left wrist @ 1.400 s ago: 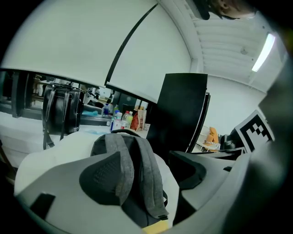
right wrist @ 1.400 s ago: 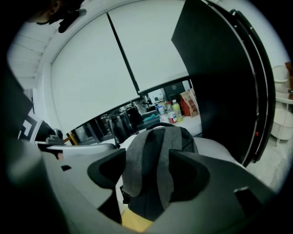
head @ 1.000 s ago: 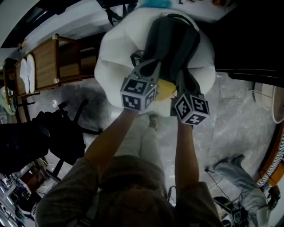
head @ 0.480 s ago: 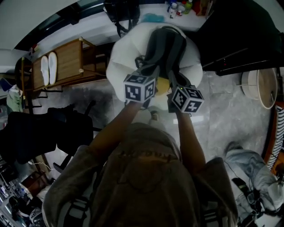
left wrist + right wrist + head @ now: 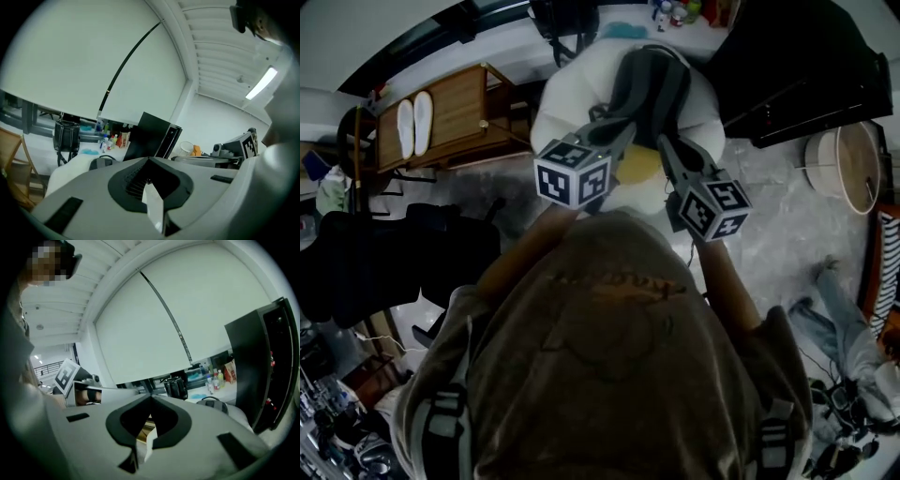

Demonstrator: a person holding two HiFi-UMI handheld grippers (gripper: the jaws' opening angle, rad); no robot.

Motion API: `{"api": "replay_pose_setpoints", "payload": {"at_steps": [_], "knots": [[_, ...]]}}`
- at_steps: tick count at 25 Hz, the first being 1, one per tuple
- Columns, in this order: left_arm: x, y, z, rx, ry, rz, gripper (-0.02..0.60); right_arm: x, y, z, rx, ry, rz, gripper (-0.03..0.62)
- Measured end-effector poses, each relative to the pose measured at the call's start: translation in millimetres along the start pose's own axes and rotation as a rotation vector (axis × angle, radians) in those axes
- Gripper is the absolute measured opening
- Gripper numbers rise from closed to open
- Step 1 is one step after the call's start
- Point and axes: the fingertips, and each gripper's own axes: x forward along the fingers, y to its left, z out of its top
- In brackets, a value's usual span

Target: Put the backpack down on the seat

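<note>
Landmark: a white, rounded seat [image 5: 567,112] on a pale marbled floor [image 5: 769,187]; every place below is given from this seat.
Far left of the seat: a black office chair [image 5: 394,267], well apart.
Left of the seat: a wooden shelf unit [image 5: 459,117], its corner near the seat's left edge, with white slippers [image 5: 412,127] on top.
Behind the seat, left: a black bag [image 5: 558,19] on a white ledge just past the back edge.
Left gripper [image 5: 617,133]: raised over the seat's front edge, jaws pressed together on nothing, clear of the backpack.
On the seat: the grey backpack [image 5: 652,84], right of the middle, running from the back edge toward the front.
Front edge of the seat: a yellow thing [image 5: 639,164] between the two grippers; what it is cannot be told.
Right gripper [image 5: 666,148]: raised beside the left one, jaws likewise closed and empty.
Behind the seat, right: small bottles [image 5: 675,11] on the ledge.
Right of the seat: a tall black cabinet [image 5: 806,66], leaving only a narrow gap.
Far right: a round pale tub [image 5: 844,169]; open floor lies between it and the seat.
</note>
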Motion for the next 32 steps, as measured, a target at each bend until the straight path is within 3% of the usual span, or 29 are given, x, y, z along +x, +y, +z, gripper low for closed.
{"api": "replay_pose_setpoints", "payload": {"at_steps": [6,11,32], "knots": [[-37,-37,30,0.181,-0.107,-0.078,0.000,-32,37,39,-0.086,-0.149,0.043,0.000],[-47,-55,39,0.250,-0.170,-0.112,0.000,-38,52,48,-0.075,-0.201,0.065,-0.002],[-38,-60,23,0.191,-0.153,-0.080,0.000,-43,50,34,0.001,-0.198,0.092,-0.002]]}}
